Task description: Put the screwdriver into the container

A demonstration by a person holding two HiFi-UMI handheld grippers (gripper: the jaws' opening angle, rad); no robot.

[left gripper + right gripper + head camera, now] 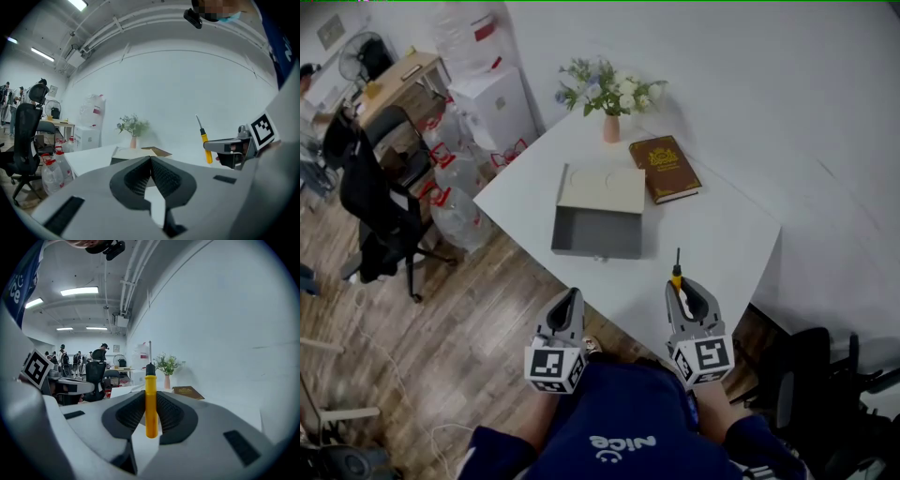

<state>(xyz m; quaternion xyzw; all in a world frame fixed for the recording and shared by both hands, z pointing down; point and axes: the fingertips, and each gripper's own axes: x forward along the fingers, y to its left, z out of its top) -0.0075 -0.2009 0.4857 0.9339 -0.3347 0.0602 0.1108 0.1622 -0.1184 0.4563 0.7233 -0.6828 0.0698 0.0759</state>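
The right claw (150,399) clamps the yellow screwdriver (151,416) upright between its pads. The grey container (598,232) sits open ahead and to its left. The left claw (151,163) is pressed together, empty.

In the head view the screwdriver (677,263) shows only its dark shaft and a sliver of yellow at twelve o'clock of the right gripper (686,292); the jaws hide the rest of the handle. The lettering on the book (665,168) is too small to read. In the left gripper view the left gripper (151,160) hides most of the container (127,151).
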